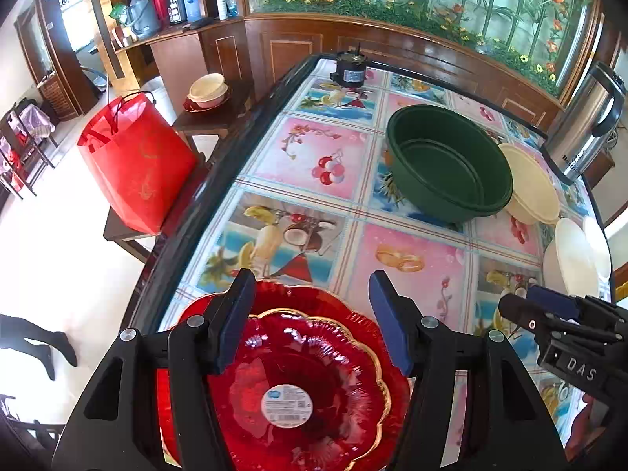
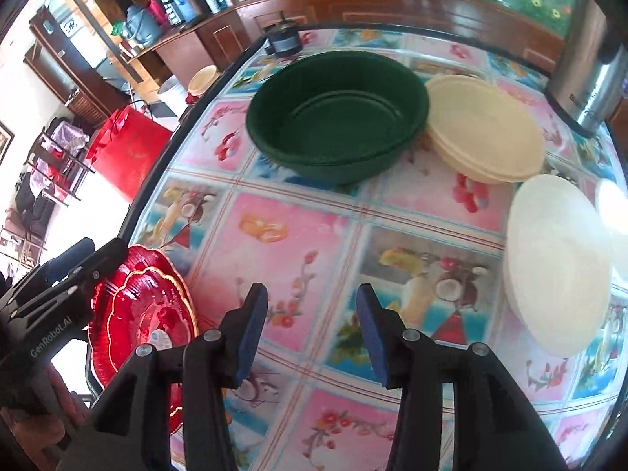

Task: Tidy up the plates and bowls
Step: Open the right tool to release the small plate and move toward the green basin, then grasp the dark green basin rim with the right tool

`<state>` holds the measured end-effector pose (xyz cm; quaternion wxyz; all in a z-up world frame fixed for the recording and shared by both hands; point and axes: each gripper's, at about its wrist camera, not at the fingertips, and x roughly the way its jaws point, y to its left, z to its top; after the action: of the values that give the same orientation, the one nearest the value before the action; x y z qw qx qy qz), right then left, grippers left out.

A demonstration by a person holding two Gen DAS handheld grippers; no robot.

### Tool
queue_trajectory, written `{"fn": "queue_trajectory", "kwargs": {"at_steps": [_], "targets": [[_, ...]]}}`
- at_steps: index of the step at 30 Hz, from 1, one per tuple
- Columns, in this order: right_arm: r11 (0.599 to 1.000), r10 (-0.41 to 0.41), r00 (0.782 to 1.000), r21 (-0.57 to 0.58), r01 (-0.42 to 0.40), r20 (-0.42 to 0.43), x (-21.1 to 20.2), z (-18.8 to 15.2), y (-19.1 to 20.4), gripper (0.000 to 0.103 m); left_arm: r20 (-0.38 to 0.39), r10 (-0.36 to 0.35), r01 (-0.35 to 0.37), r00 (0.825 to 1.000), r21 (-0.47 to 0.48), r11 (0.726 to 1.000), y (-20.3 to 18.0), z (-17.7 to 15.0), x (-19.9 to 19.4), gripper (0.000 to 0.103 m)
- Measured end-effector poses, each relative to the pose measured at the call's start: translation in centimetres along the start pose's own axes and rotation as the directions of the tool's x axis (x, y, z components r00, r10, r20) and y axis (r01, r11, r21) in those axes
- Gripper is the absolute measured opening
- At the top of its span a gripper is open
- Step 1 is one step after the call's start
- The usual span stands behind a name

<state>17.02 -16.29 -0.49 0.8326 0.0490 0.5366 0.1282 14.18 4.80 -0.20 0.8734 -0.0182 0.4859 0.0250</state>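
Observation:
Two red scalloped plates with gold rims (image 1: 298, 384) lie stacked at the table's near left corner, the smaller one on top with a round sticker. My left gripper (image 1: 310, 286) hangs open above them, pads clear of the plates. The same red plates (image 2: 145, 314) show at the lower left of the right wrist view, with the left gripper (image 2: 94, 251) over them. My right gripper (image 2: 312, 298) is open over the bare tablecloth, nothing between its fingers. A dark green bowl (image 1: 447, 161) stands mid-table beside a cream bowl (image 1: 530, 184) and a white bowl (image 2: 557, 263).
A steel thermos (image 1: 585, 121) stands at the far right corner and a small black motor (image 1: 349, 70) at the far edge. Off the table's left edge are a red bag (image 1: 133, 168) on a stool and stacked bowls (image 1: 208, 90) on a side table.

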Motion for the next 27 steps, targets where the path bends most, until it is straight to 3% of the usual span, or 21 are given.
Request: {"fn": "queue_trajectory", "kwargs": {"at_steps": [5,10,14,27], "targets": [[1.000,0.001,1.000,-0.002,-0.001,-0.005,-0.2,0.0,-1.2,0.060,-0.010,0.005,-0.005,1.000,0.004,1.000,-1.5,0.4,0.5,0.061],[1.000,0.013,1.000,0.014,-0.013,-0.023,0.2,0.5,-2.5,0.061,-0.005,0.013,-0.013,1.000,0.010,1.000,-3.1,0.9,0.5,0.061],[1.000,0.013,0.999,-0.002,-0.014,-0.029,0.5,1.0,-3.1,0.068,0.004,0.005,-0.005,1.000,0.004,1.000,-4.0,1.5,0.7,0.061],[0.998,0.043,0.998,0.042,-0.042,-0.041,1.3,3.1,-5.5,0.072,-0.013,-0.013,0.013,1.000,0.007,1.000,-6.0,4.5,3.1,0.061]]}}
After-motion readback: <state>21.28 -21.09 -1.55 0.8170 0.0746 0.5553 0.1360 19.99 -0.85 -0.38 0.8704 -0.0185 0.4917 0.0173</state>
